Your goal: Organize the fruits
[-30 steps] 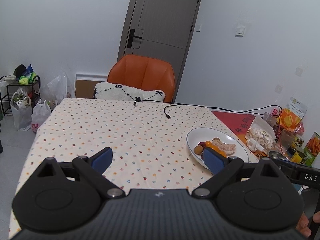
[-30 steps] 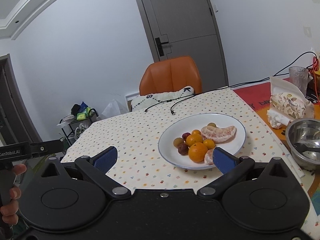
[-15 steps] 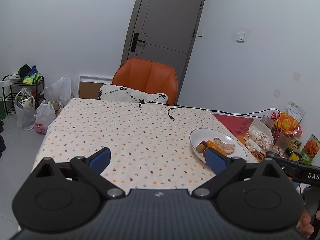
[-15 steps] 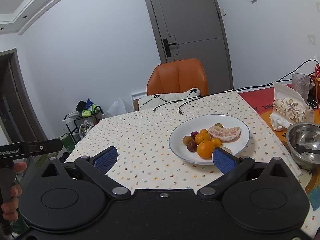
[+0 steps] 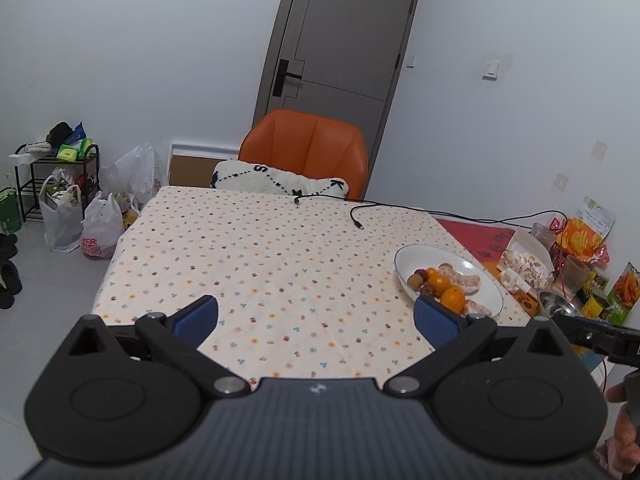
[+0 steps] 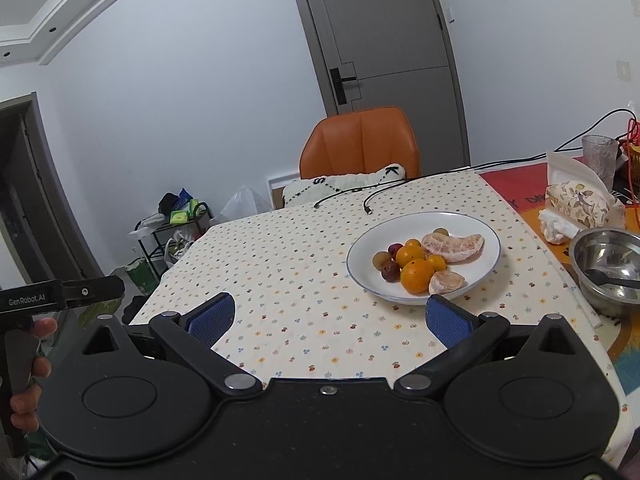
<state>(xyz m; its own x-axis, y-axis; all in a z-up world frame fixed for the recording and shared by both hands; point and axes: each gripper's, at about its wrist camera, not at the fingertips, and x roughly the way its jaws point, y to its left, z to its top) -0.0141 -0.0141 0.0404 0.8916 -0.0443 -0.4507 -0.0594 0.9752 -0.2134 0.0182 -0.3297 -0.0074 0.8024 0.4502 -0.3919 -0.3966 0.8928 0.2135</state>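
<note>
A white plate (image 6: 472, 280) (image 5: 408, 258) sits on the flower-print tablecloth (image 6: 300, 264), toward its right side. On it lie several oranges (image 6: 417, 275) (image 5: 453, 298), small dark and yellowish round fruits (image 6: 390, 270), and peeled pomelo pieces (image 6: 454, 246) (image 5: 466, 282). My right gripper (image 6: 326, 318) is open and empty, held near the table's front edge, just short of the plate. My left gripper (image 5: 316, 318) is also open and empty, over the front of the cloth with the plate ahead on its right.
A steel bowl (image 6: 608, 270) with a spoon, a tissue pack (image 6: 578, 204) and a glass (image 6: 599, 156) stand right of the plate. Snack packets (image 5: 584, 236) crowd the far right. Cables (image 5: 360, 216) lie at the back edge before an orange chair (image 5: 308, 152). Bags (image 5: 100, 224) sit on the floor.
Both grippers have drawn back and risen from the table, so the plate looks smaller and farther. Their jaws have stayed open.
</note>
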